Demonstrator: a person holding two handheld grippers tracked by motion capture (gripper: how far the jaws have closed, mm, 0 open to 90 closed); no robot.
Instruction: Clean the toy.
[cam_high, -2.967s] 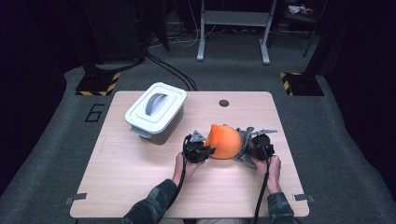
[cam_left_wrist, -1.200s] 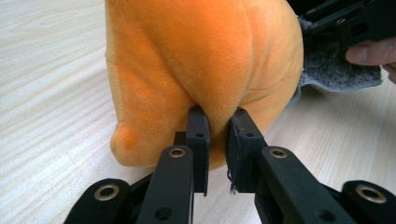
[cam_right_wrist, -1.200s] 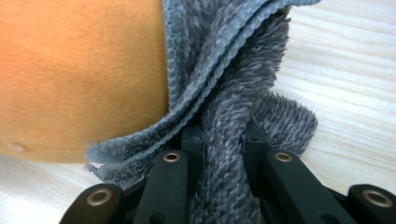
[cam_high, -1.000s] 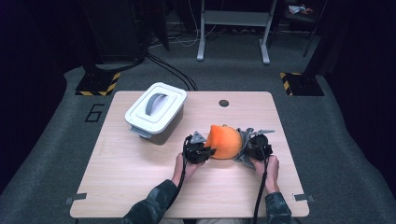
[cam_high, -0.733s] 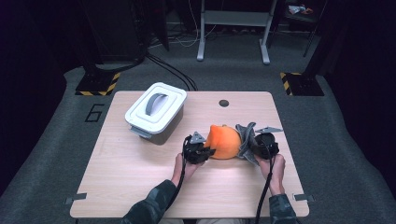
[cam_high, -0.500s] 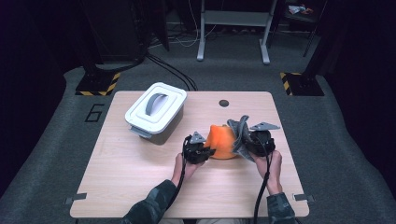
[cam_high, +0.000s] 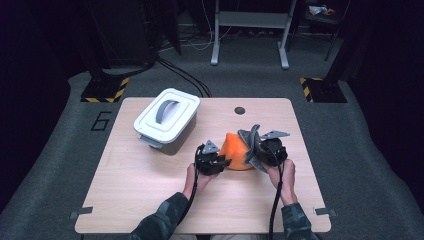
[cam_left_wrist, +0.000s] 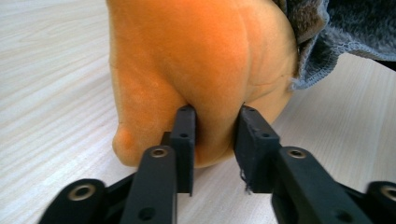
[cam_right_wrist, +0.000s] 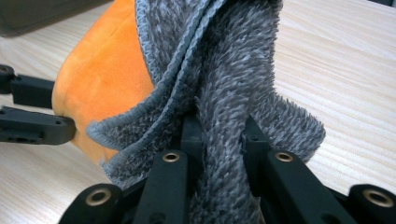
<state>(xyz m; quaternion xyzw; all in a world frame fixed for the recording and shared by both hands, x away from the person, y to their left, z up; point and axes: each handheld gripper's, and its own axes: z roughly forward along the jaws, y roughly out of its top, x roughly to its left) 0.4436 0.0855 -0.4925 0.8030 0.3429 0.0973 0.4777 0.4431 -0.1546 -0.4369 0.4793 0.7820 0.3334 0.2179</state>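
The orange cloth (cam_high: 235, 150) sat bunched on the desk (cam_high: 150, 190) between both hands, directly ahead of the left gripper (cam_left_wrist: 215, 140), whose fingers (cam_left_wrist: 184, 140) had just been easing apart around an orange fold; the right gripper (cam_right_wrist: 219, 135) clamped the grey towel (cam_right_wrist: 224, 84) draped against it

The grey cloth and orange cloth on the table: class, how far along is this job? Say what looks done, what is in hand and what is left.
Done: the right gripper has the grey cloth pinched and raised. In hand: the left gripper, whose jaws have just been opening, sits around a fold of the orange cloth on the table. Left: probably parting the two; the closed white box is untouched.
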